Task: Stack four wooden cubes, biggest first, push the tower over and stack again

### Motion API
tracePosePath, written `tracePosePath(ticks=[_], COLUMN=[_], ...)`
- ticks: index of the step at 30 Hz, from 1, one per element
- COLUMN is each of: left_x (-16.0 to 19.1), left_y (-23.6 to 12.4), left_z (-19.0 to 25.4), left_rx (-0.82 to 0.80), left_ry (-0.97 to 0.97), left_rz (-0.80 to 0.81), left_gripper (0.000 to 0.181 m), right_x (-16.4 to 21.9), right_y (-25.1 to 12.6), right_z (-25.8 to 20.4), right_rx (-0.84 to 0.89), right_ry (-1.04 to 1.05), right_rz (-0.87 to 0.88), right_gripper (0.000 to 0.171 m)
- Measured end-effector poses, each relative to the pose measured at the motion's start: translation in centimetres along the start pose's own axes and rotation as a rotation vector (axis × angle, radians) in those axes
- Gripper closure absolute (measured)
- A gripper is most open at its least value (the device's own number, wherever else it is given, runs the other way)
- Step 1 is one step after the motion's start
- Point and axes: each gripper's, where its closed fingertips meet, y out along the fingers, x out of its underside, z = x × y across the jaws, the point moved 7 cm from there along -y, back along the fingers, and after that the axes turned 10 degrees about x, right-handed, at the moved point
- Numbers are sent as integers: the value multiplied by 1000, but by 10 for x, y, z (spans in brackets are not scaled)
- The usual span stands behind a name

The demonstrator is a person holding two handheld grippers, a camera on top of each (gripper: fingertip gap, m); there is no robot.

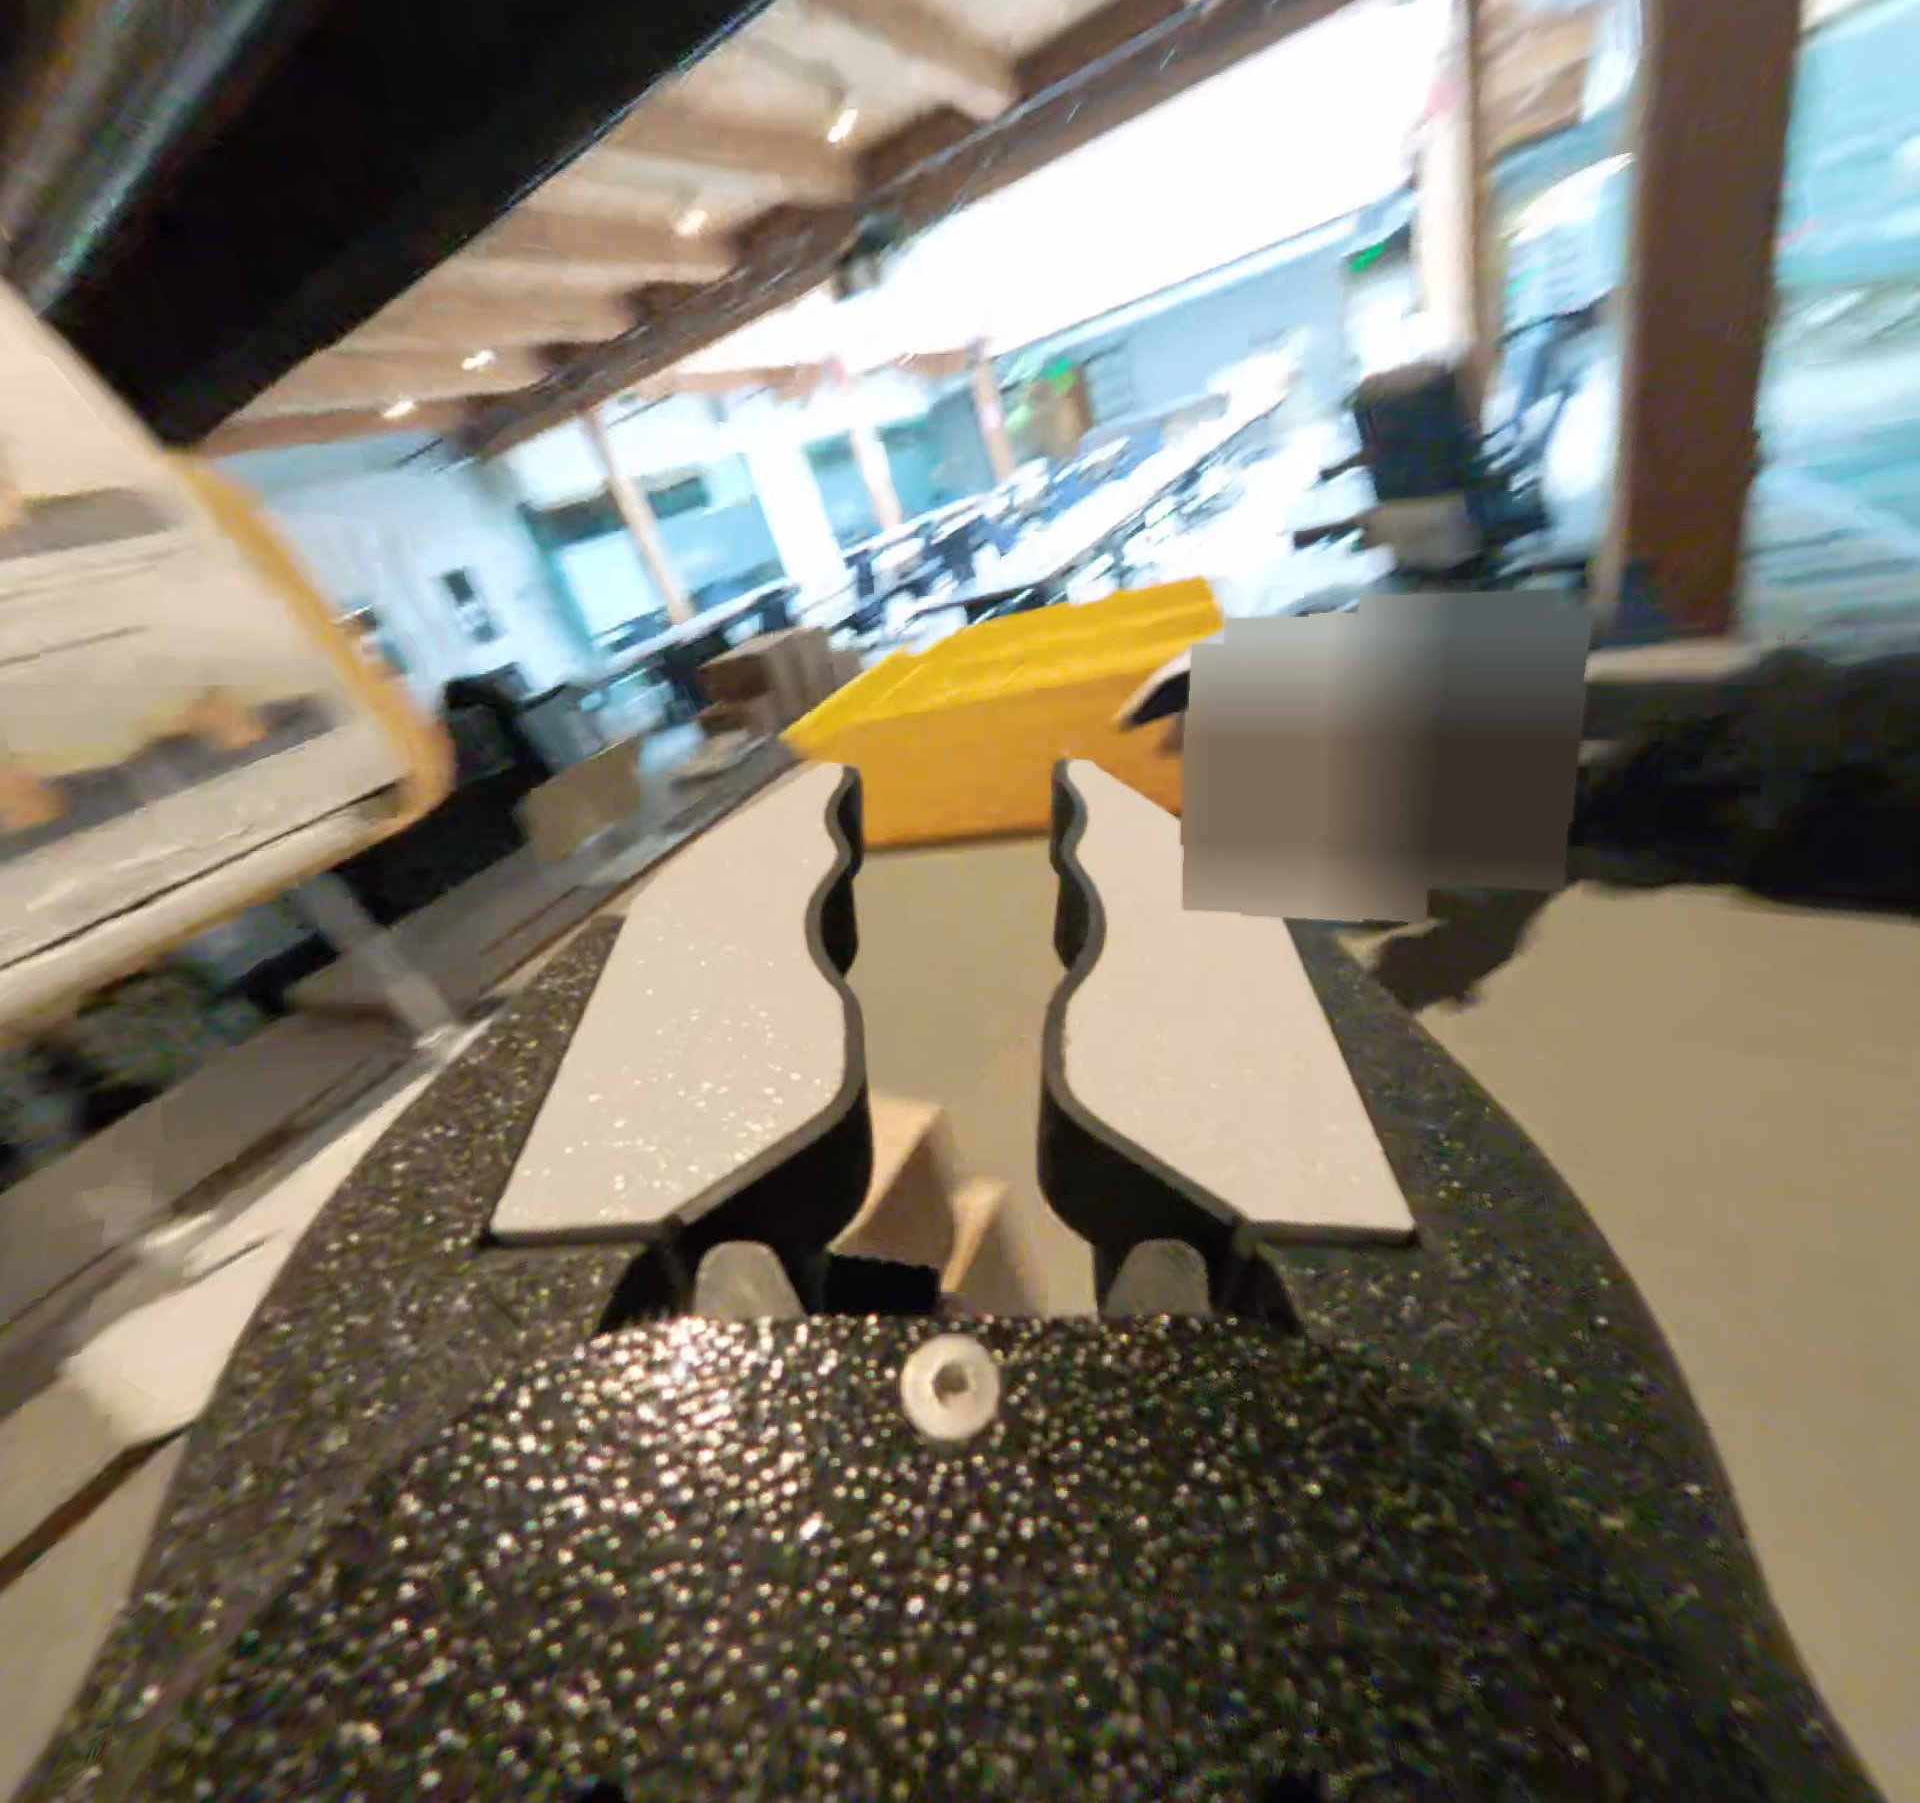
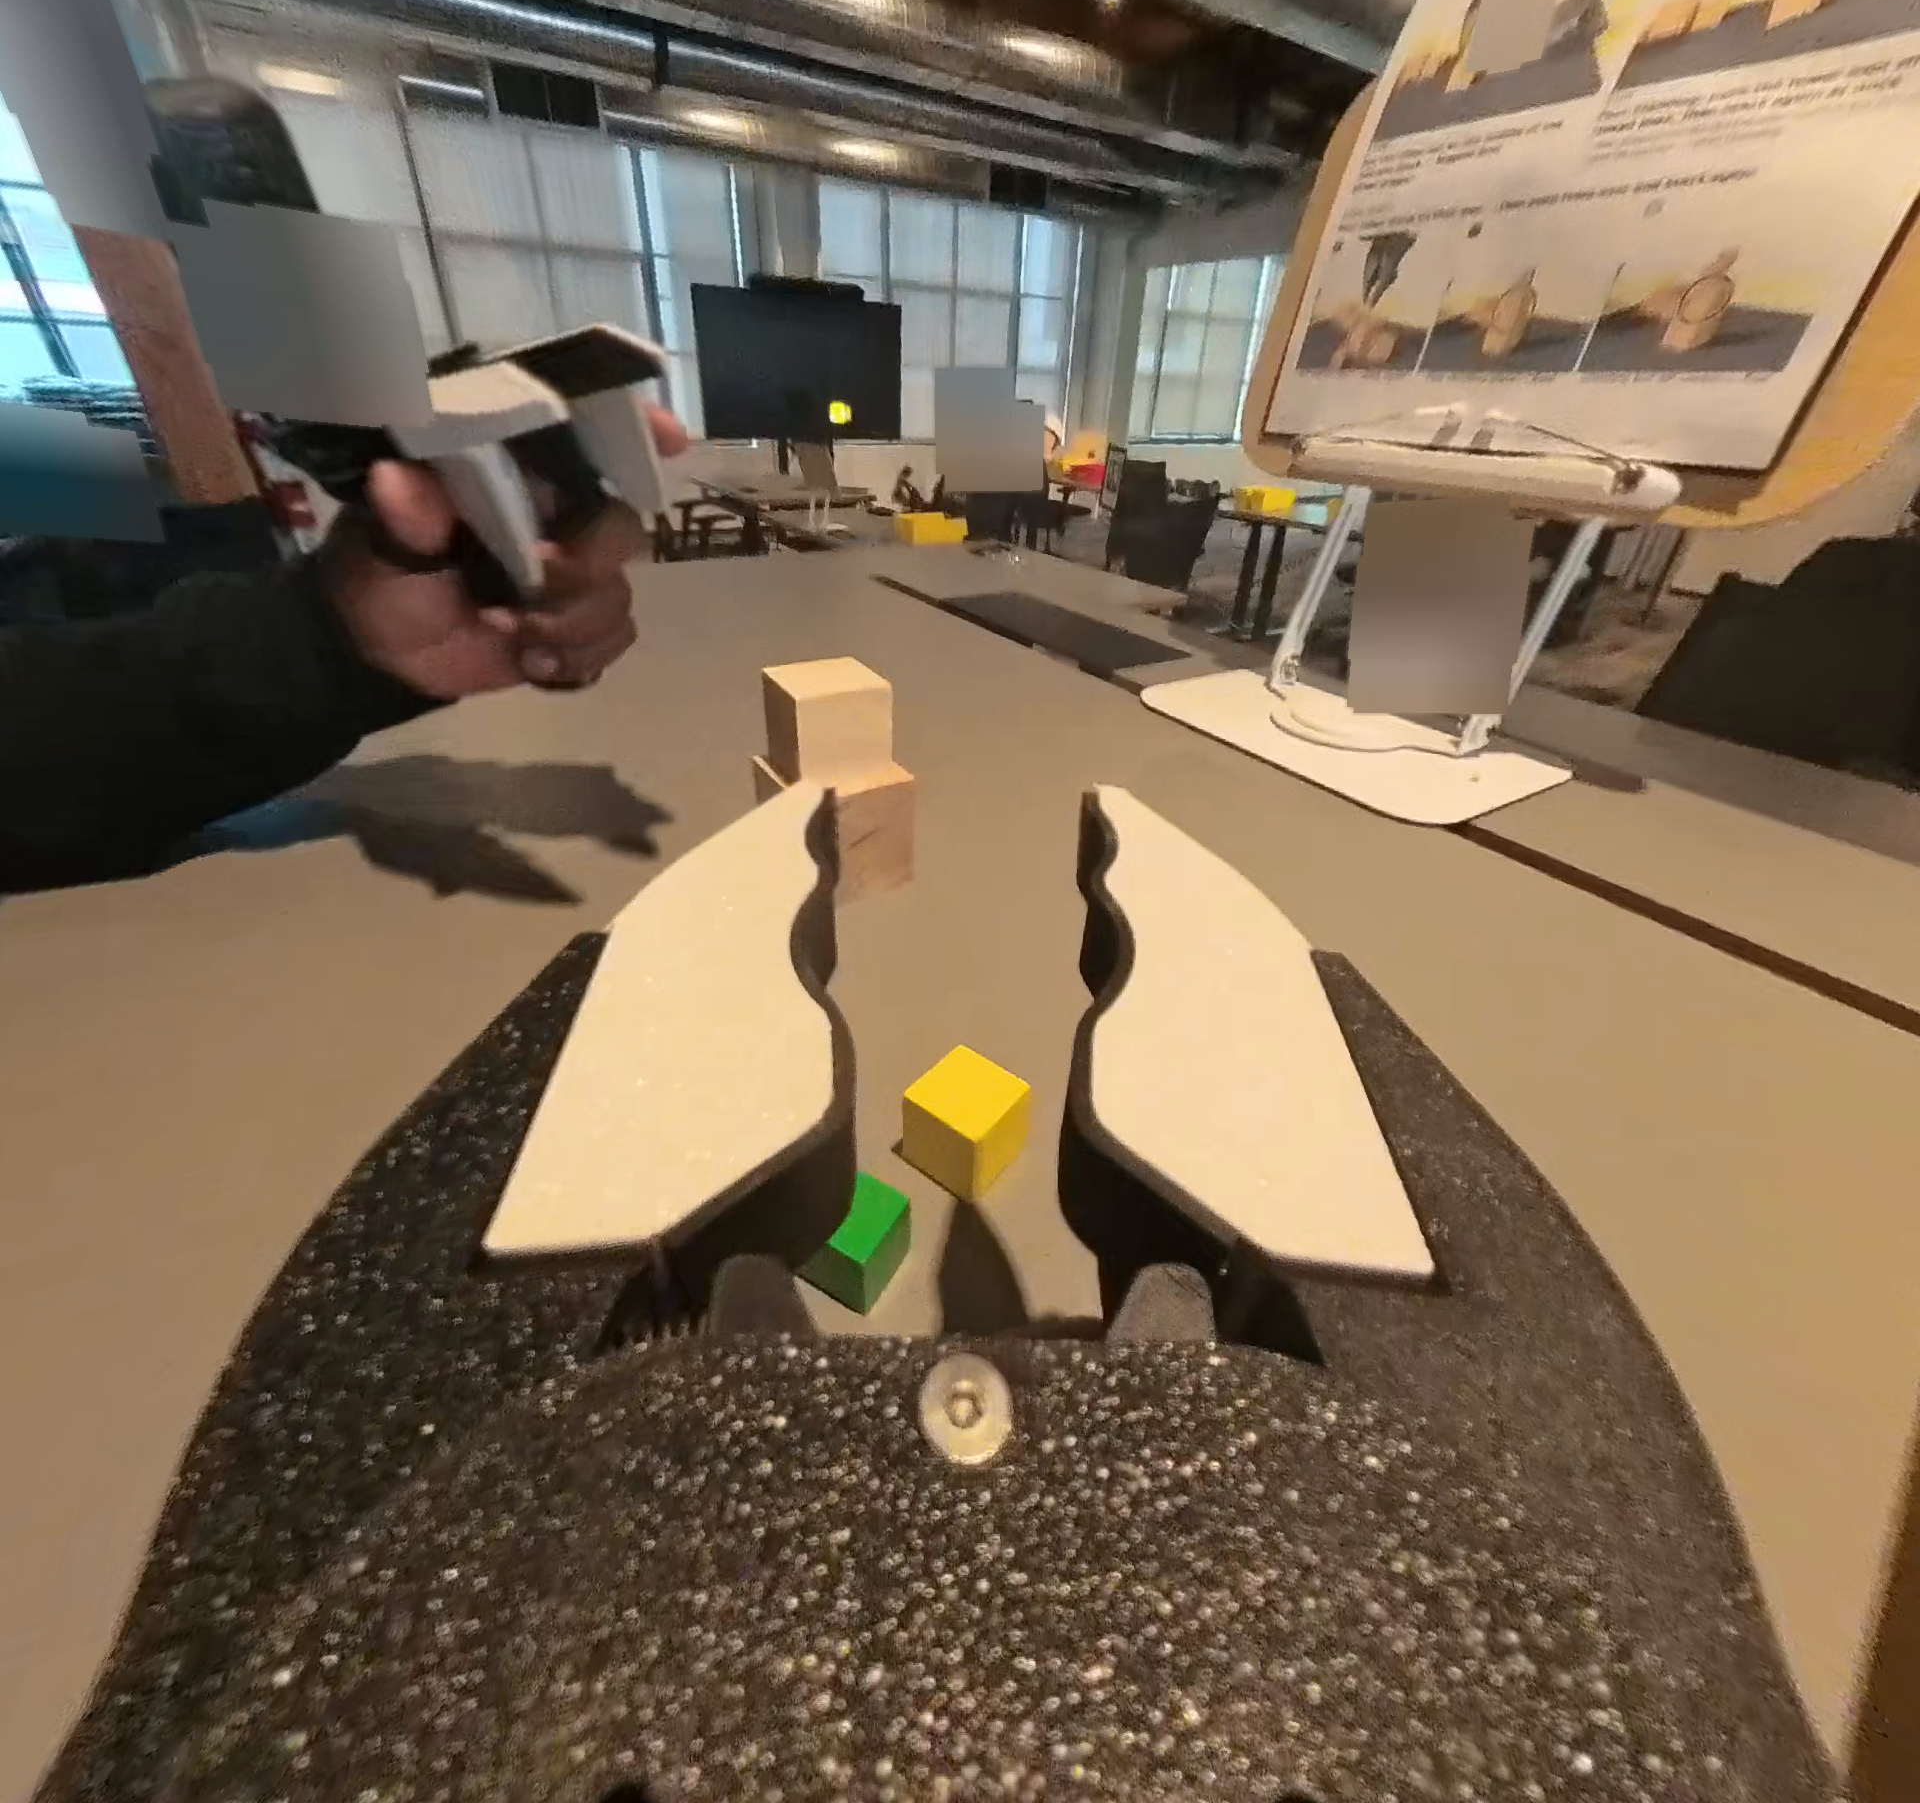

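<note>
while both claws gape empty, blurred writing covers the instruction board (image 2: 1621,195) behind two stacked cubes (image 2: 836,777).

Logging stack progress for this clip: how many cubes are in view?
4. Larger plain wooden cube on the table, smaller plain cube stacked on it; yellow cube and green cube loose below the right tool. None appear hidden.

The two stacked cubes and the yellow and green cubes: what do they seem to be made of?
Stacked cubes: bare, unpainted wood, matte; pale tan faces with faint grain lines on the lower one. Yellow cube and green cube: an even, opaque colour coat with a slight sheen hides the surface, so the material underneath cannot be confirmed; sharp edges like the bare cubes suggest painted wood.
</note>
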Motion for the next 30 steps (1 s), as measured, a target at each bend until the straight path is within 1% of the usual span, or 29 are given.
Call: tracePosePath(ticks=[1,2,3,5,6,8,10,12,13,15,18,26,28,30], left_x=[-1,6,17,43,53,70,89,102,105,110,116,130,130,130], left_y=[18,39,59,89,99,115,127,135,138,141,145,153,155,154], left_z=[16,28,37,47,49,49,50,50,49,45,46,51,51,50], left_rx=[39,41,28,-10,-34,-42,-3,25,22,-5,25,31,19,6], left_ry=[-42,-103,-151,-184,-195,-277,-384,-423,-423,-433,-455,-416,-404,-405], left_rz=[25,-12,-95,-270,-327,-385,-455,-563,-590,-627,-682,-870,-867,-866], left_gripper=[154,156,155,150,150,149,146,143,143,143,143,145,152,153], right_x=[0,1,5,9,10,13,12,11,11,12,12,11,11,10], right_y=[0,2,4,8,9,10,8,8,9,9,8,7,6,5], right_z=[0,2,4,8,9,11,15,20,21,23,25,30,30,29], right_rx=[-12,-20,-24,-26,-30,-43,-44,-41,-38,-47,-59,-65,-61,-56], right_ry=[-1,-2,0,12,28,54,92,136,152,177,198,261,255,250], right_rz=[2,-4,-13,-26,-21,-24,-7,-3,-3,-5,2,18,27,35], right_gripper=[126,126,126,124,124,122,123,123,123,123,123,125,127,128])
